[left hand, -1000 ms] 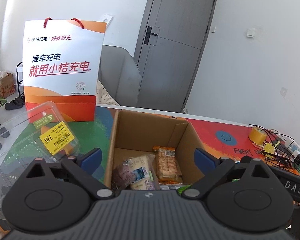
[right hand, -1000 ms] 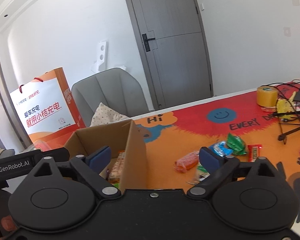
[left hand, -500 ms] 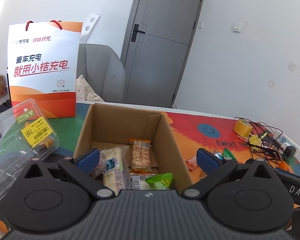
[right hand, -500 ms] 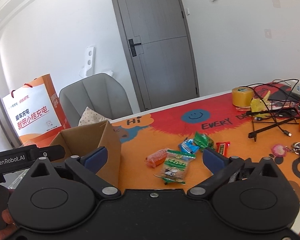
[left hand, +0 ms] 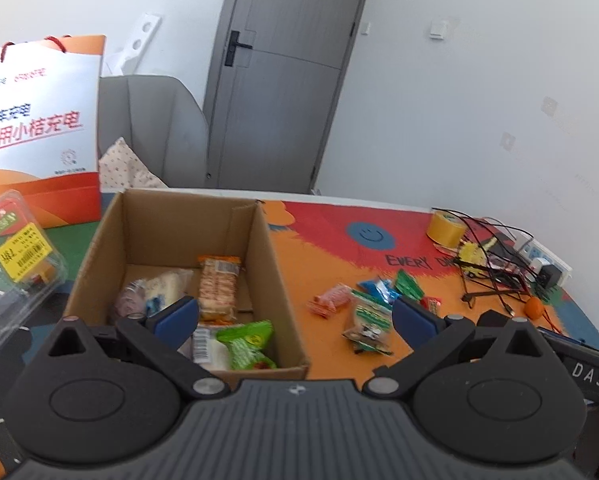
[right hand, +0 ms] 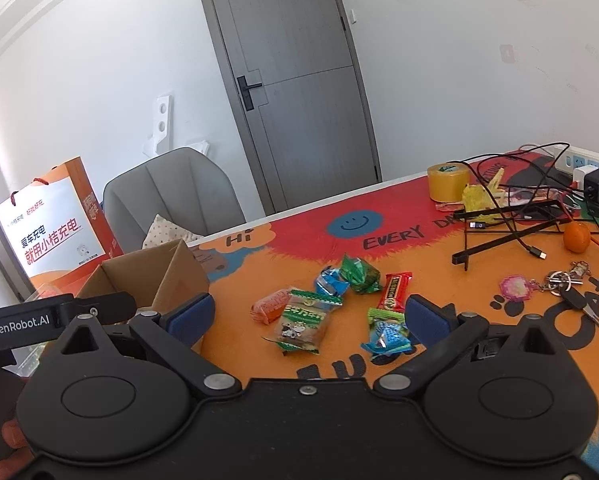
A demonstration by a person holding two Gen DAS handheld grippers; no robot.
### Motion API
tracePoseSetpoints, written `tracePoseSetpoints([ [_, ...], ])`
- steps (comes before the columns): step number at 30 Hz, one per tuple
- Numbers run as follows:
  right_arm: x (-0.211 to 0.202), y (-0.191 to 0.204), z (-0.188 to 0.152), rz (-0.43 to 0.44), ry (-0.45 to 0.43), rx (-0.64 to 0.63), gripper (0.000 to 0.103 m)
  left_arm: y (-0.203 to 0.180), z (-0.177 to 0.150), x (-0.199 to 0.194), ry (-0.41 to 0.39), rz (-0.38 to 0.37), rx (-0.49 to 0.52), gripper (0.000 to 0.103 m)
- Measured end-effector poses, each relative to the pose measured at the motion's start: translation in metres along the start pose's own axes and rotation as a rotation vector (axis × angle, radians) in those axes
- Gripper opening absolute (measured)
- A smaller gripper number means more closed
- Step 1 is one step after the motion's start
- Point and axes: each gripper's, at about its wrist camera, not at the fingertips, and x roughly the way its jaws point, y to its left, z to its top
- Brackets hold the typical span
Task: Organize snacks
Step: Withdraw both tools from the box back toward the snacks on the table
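Several snack packets (left hand: 218, 287) inside cardboard box (left hand: 267, 252); both claws agape.

The bar of the left hand-held gripper (left hand: 294, 318), seen in the right wrist view, reads "GenRobot.AI"; "DAS" shows on the black bar (left hand: 587, 374) at the left view's right edge. The counter mat (right hand: 391, 236) says "Hi" and "EVERY DA…". The paper bag (left hand: 39, 128) carries Chinese slogans, "就用小桔充电" among them. Snack wrapper print is too small to read
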Motion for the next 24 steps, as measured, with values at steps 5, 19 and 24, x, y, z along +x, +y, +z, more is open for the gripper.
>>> tracePoseSetpoints([
  [5, -0.005, -0.018, 0.0, 0.005, 0.006, 0.032, 0.103, -0.016, -0.002, 0.005, 0.029, -0.027, 0.018, 0.102],
  [19, 0.0, -0.062, -0.007, -0.014, 0.017, 0.124, 0.102, -0.052, -0.006, 0.029, 0.045, -0.067, 0.05, 0.098],
  [24, 0.009, -0.072, -0.011, -0.025, 0.031, 0.144, 0.097, -0.062, -0.008, 0.046, 0.06, -0.075, 0.063, 0.09],
])
